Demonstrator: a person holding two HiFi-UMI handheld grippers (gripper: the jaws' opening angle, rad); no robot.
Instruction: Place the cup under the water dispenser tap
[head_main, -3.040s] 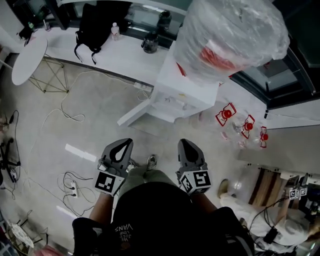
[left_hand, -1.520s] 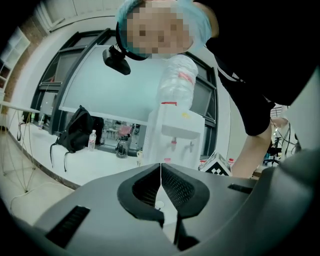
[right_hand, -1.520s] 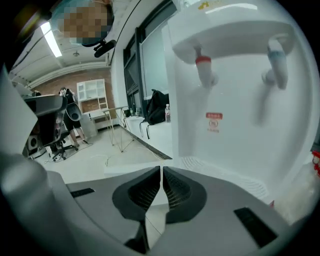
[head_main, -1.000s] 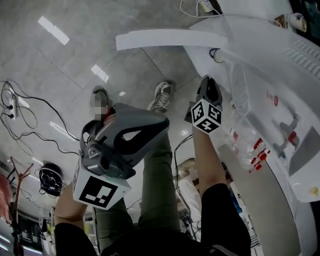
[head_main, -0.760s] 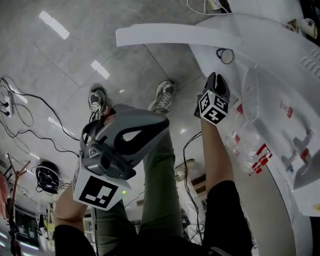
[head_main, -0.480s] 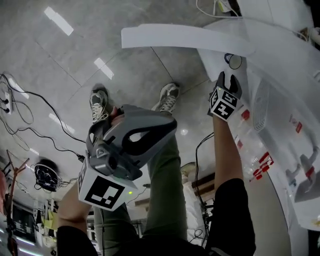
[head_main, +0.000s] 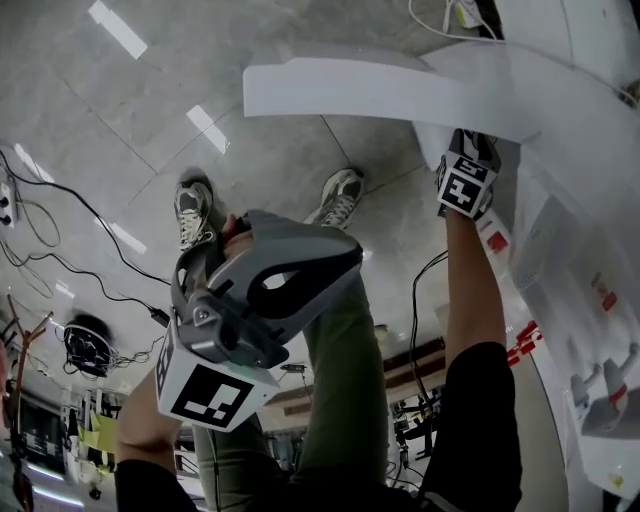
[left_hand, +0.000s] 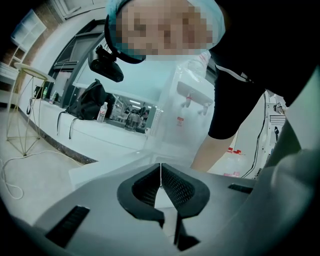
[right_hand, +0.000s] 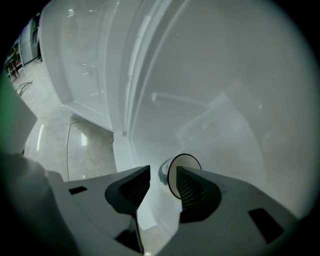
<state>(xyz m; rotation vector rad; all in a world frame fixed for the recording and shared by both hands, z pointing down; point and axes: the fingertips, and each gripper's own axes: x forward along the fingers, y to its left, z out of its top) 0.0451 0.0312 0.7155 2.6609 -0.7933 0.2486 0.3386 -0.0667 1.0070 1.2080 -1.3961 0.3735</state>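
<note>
right gripper view: a small pale round-rimmed cup (right_hand: 186, 162) lies just ahead of the right tool (right_hand: 163, 171), mouth facing it. that tool's jaws are moderately apart and empty. the left tool (left_hand: 160, 172) is closed on nothing and farther off.

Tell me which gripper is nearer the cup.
Right. The right gripper has its jaws apart with the cup just beyond their tips, not gripped. The left gripper is held back near the person's legs, jaws together, well away from it.

Head view: right gripper (head_main: 467, 165) fingertips hidden beyond white door panel (head_main: 380, 95). Right gripper view: cup (right_hand: 181, 165) lower part masked by right jaw; seemingly on its side, rim toward camera. Dispenser taps (head_main: 600, 395) small, detail unreadable.
</note>
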